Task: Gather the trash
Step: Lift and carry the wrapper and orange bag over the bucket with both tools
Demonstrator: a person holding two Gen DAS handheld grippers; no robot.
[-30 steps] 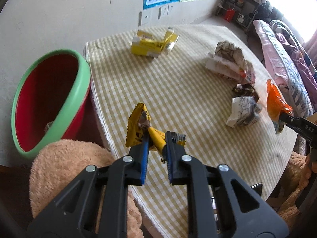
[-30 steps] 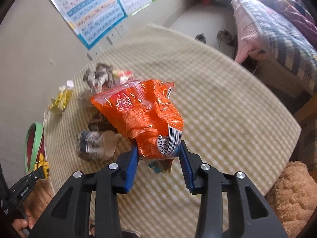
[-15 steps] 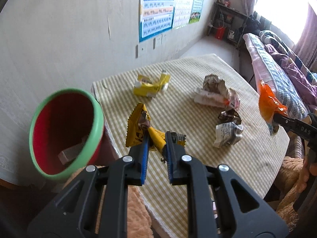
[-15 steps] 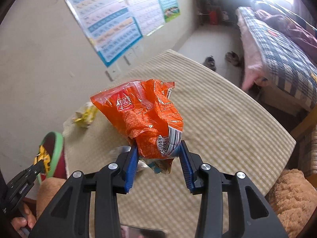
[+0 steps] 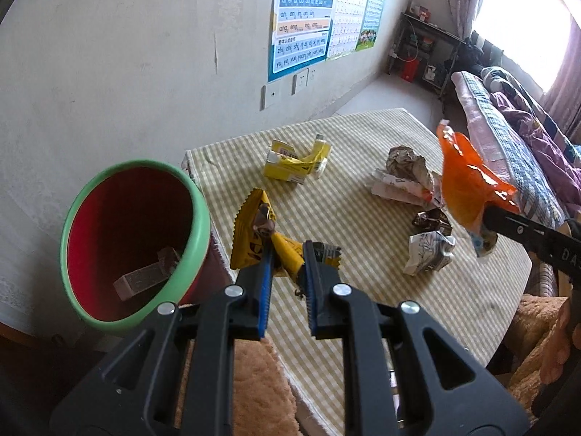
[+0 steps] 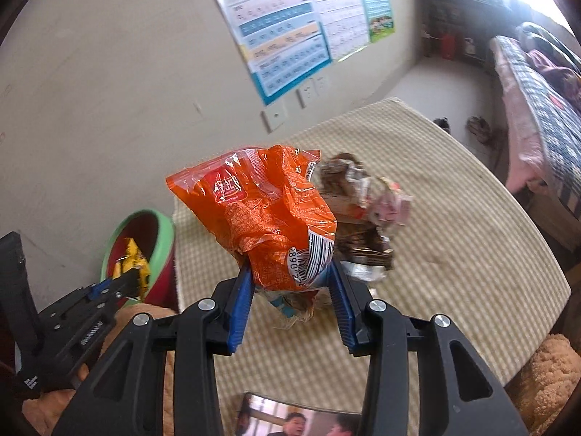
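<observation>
**Left wrist view: 2 grippers, 2 wrappers held aloft**

Left wrist view: left gripper clamped tight on crumpled yellow foil snack wrapper, blue pads pinching its lower end, wrapper raised above table edge, just beside green-rimmed red plastic bin. Pointed steeply downward. Inside bin, 1 small boxy scrap lying on the bottom.

Right wrist view: right gripper partly closed, pads pressed on bottom corner of crinkled orange plastic snack bag, barcode end between the pads, bag standing up above the jaws. Also angled downward, held above round table with yellow checked cloth. Seen from left wrist view at right edge, same bag lifted well clear of the cloth.

Left on cloth, counted from left wrist view: 1 flattened yellow carton near wall side; 1 crumpled printed paper wad; 1 small dark foil wrapper; 1 crumpled white paper ball. 4 pieces on the table, 2 more in the jaws.

Fuzzy tan plush below left gripper.
</observation>
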